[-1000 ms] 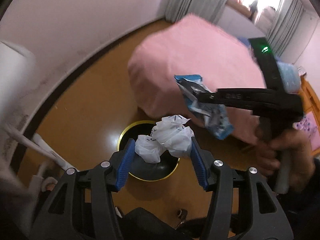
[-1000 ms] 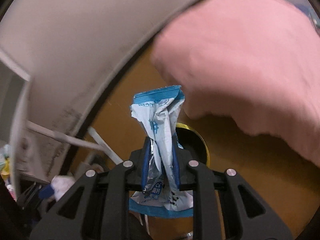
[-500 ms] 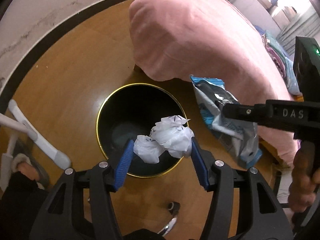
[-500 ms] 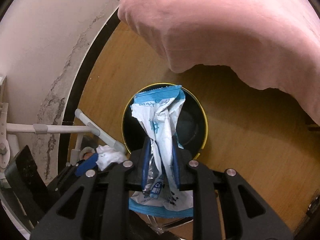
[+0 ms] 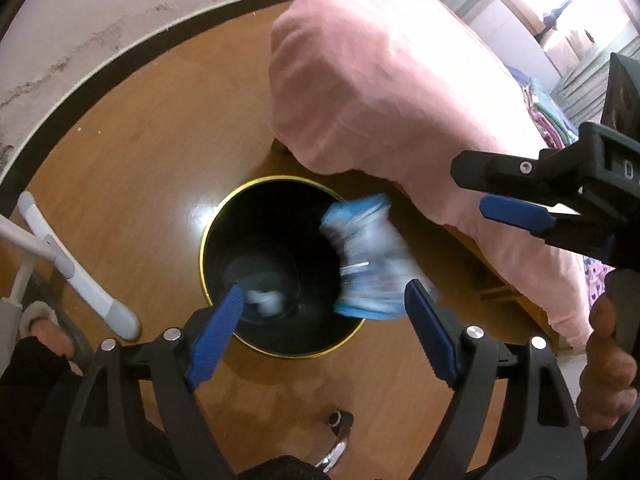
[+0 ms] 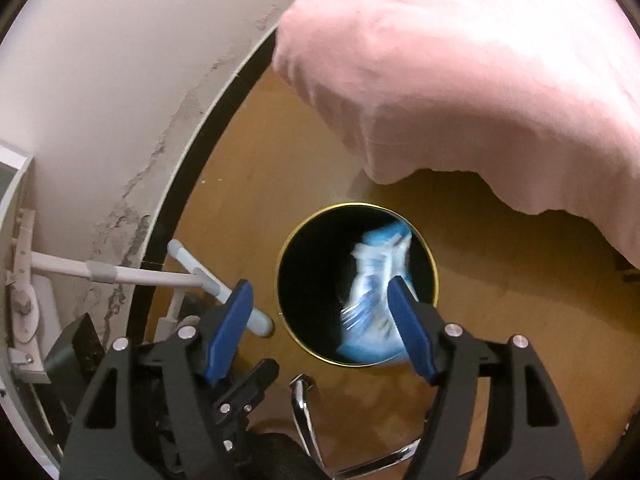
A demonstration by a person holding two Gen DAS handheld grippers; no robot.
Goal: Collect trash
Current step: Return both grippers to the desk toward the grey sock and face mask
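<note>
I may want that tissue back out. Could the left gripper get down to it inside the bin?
Probably yes: the left gripper hangs opening, empty, over the bin; the tissue lies at the bottom, though the falling wrapper may cover it.

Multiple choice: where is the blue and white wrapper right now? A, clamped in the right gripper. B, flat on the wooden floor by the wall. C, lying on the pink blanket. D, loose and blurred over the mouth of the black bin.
D: the wrapper shows blurred over the bin, with the opening right gripper not pressing it.

The right tool [image 6: 320, 326] is opening above the black bin [image 6: 304, 248], the blurred blue wrapper [image 6: 374, 300] loose inside its rim.
</note>
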